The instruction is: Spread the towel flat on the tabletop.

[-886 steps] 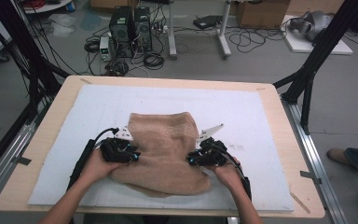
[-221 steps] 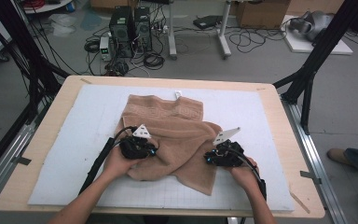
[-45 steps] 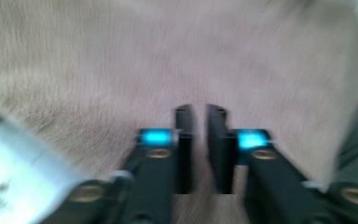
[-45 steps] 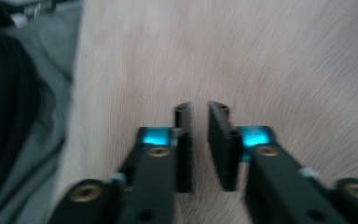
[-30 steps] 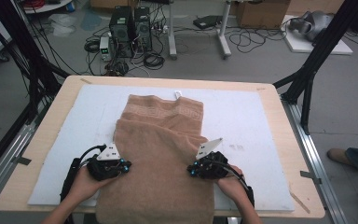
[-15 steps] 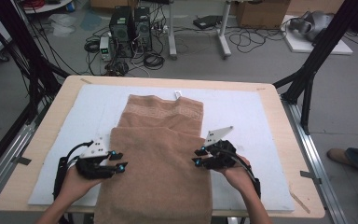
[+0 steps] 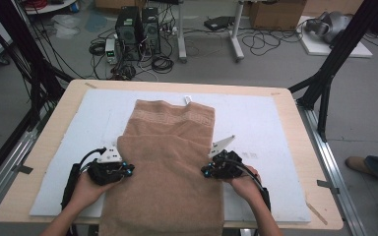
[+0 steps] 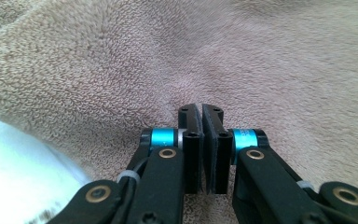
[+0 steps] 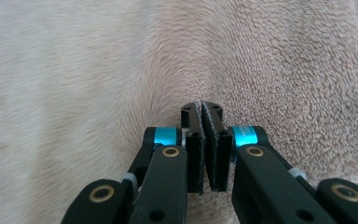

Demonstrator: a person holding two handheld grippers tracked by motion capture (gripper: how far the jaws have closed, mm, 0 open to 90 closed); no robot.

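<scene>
Tan terry towel (image 7: 170,167) is spread lengthwise down the middle of the white mat (image 7: 270,123) on the wooden table (image 7: 302,147), its near end hanging over the near edge. The left gripper (image 7: 123,169) is set at the towel's left side, the right gripper (image 7: 207,170) at its right side. In both gripper views the jaws are pressed together against the pile; whether cloth is pinched cannot be told. Cables and computer towers (image 7: 138,24) are seen on the floor beyond the far edge.

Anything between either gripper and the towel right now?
Nothing visible. The left gripper sits at the towel's left edge and the right gripper at its right edge, both with jaws closed directly against the pile.
</scene>
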